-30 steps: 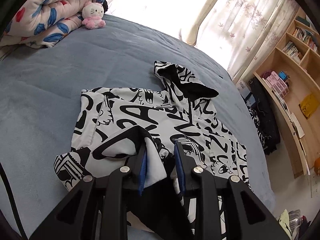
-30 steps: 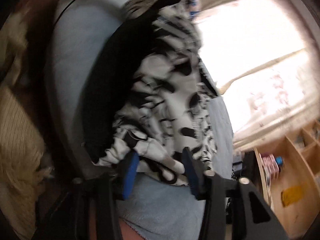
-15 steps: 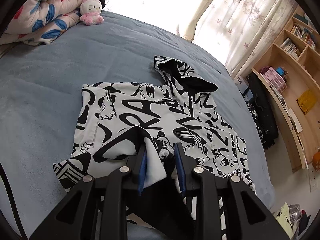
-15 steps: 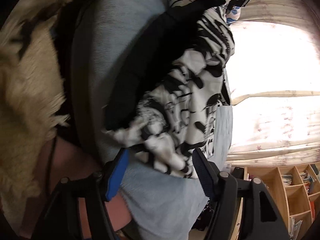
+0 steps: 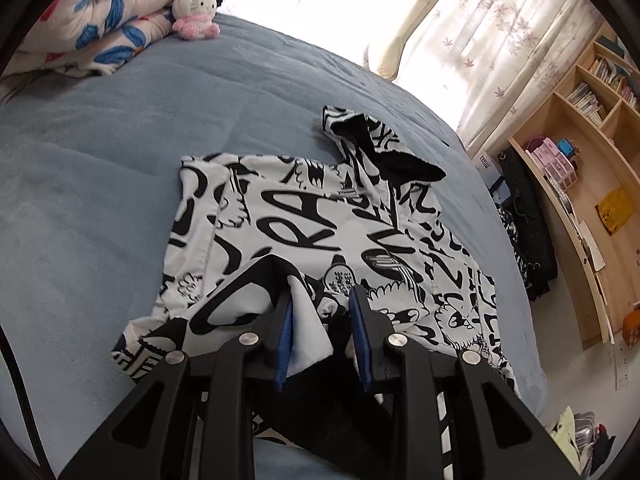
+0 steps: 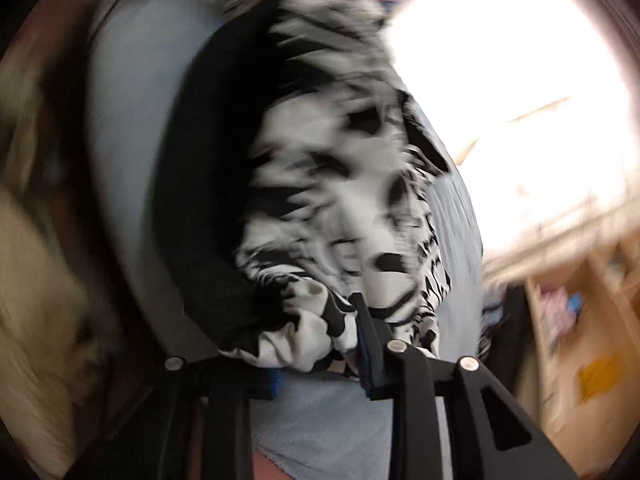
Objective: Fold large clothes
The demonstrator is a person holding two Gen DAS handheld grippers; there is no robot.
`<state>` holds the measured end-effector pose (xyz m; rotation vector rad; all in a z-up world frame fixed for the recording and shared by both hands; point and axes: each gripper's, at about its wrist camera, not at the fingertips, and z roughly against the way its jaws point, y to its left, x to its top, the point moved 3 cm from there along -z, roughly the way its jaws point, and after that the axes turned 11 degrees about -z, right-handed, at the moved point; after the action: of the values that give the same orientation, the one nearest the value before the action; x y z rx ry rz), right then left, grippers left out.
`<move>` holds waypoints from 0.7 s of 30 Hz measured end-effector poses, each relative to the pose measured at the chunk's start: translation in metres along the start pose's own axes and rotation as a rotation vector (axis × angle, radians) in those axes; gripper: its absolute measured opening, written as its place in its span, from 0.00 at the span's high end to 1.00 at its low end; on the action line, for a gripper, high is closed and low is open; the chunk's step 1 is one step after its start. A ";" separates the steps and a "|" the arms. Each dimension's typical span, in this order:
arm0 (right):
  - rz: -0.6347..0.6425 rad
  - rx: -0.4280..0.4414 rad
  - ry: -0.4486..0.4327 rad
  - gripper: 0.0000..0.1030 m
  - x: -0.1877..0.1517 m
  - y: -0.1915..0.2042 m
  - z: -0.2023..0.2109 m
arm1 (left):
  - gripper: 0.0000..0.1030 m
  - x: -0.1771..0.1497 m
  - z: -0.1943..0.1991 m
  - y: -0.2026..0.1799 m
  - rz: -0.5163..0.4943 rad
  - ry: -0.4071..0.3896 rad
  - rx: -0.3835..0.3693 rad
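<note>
A black-and-white graphic hoodie (image 5: 320, 232) lies spread on the blue bed, hood toward the window. My left gripper (image 5: 322, 336) is shut on a fold of the hoodie's near hem, lifted slightly off the bed. In the right wrist view, which is motion-blurred, the hoodie (image 6: 340, 200) hangs bunched with its black lining showing. My right gripper (image 6: 320, 344) is closed around a bunched cuff or hem edge; its left finger is mostly hidden by fabric.
A blue blanket (image 5: 100, 160) covers the bed. A folded floral quilt (image 5: 100, 20) and a small plush toy (image 5: 194, 12) sit at the far left. Wooden shelves (image 5: 580, 152) and a dark bag stand to the right, past the bed edge.
My right gripper has closed from open around the hoodie's edge and is moving fast. My left gripper has kept its hold and shifted slightly.
</note>
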<state>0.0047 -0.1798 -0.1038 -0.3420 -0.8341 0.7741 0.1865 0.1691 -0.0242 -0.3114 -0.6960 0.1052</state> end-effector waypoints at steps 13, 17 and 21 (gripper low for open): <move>-0.840 0.037 -0.099 0.82 0.112 -0.227 -0.098 | 0.74 0.071 -0.018 0.017 0.096 -0.071 -0.005; -0.994 0.097 0.030 0.82 0.123 -0.259 -0.186 | 0.71 0.098 -0.053 0.032 0.154 -0.063 -0.013; -1.156 0.185 0.244 0.80 0.107 -0.261 -0.282 | 0.40 0.121 -0.081 0.055 0.208 -0.090 0.010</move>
<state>0.3918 -0.2743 -0.0825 0.2260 -0.5821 -0.2733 0.3313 0.2257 -0.0260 -0.3708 -0.7509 0.3225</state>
